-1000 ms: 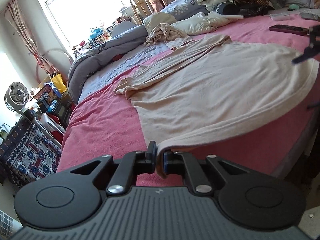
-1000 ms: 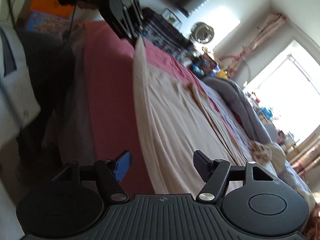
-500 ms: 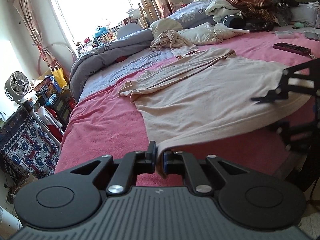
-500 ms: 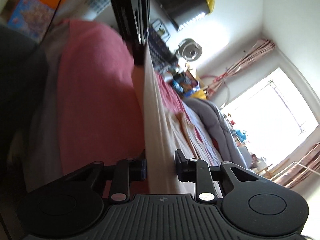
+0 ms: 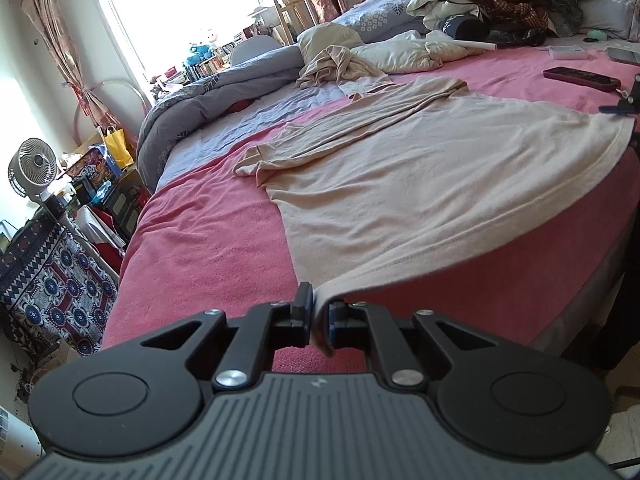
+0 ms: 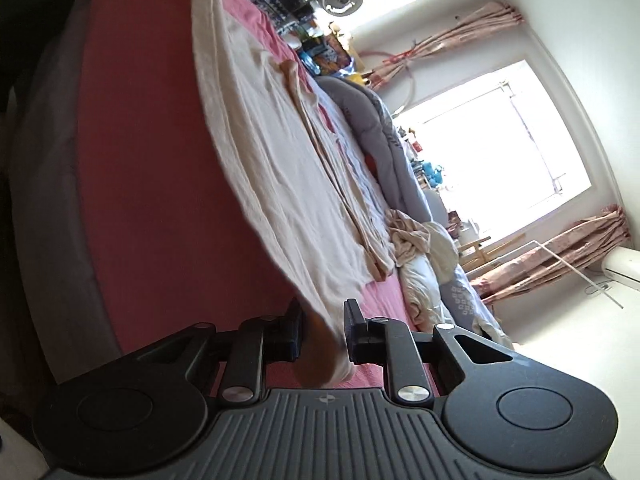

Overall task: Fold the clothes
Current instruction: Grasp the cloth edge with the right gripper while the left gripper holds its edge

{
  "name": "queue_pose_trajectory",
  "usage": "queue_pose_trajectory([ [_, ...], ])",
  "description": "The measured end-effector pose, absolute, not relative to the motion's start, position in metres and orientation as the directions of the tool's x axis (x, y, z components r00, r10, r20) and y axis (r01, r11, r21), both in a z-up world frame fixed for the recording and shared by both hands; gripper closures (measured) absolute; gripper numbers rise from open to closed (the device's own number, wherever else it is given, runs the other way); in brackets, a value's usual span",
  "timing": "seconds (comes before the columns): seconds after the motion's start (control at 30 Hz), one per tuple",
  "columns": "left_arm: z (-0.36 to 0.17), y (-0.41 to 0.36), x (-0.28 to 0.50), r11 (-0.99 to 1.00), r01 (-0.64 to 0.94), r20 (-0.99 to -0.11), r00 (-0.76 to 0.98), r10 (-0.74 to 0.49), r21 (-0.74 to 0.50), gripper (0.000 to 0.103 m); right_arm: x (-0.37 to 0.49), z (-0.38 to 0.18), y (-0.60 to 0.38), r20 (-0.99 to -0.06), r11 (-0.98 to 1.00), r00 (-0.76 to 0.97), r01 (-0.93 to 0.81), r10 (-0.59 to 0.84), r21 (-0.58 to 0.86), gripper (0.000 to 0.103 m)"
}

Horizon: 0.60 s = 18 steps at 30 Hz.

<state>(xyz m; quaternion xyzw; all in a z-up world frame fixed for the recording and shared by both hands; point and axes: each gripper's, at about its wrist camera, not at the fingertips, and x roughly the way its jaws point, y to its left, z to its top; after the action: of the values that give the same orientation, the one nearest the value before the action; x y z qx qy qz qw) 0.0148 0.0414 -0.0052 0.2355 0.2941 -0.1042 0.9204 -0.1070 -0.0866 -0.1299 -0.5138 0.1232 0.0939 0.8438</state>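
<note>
The left gripper (image 5: 319, 317) is almost closed, pinching the beige garment (image 5: 420, 184) hem at 6 o'clock. The right gripper (image 6: 323, 330) is closing, with the hem between its jaws.

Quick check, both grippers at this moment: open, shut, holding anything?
Left gripper: shut on a hem corner of the beige garment.
Right gripper: fingers closing around the other hem corner, a gap showing.

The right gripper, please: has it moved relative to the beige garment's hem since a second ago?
Yes. The right gripper has come up to the beige garment on the pink bedspread; its hem is now between the closing jaws.
</note>
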Motion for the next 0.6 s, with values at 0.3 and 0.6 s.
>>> queue_pose_trajectory([
  [0.3, 0.000, 0.034, -0.004, 0.898, 0.259, -0.523, 0.851, -0.038, 0.357, 0.097, -0.111, -0.102, -0.104, -0.385, 0.574, 0.922, -0.340, 0.046, -0.745, 0.096],
  [0.6, 0.031, 0.045, 0.077, 0.902, 0.250, -0.475, 0.878, -0.058, 0.353, 0.097, -0.037, -0.030, -0.134, -0.485, 0.722, 0.870, -0.392, 0.090, -0.570, 0.096],
])
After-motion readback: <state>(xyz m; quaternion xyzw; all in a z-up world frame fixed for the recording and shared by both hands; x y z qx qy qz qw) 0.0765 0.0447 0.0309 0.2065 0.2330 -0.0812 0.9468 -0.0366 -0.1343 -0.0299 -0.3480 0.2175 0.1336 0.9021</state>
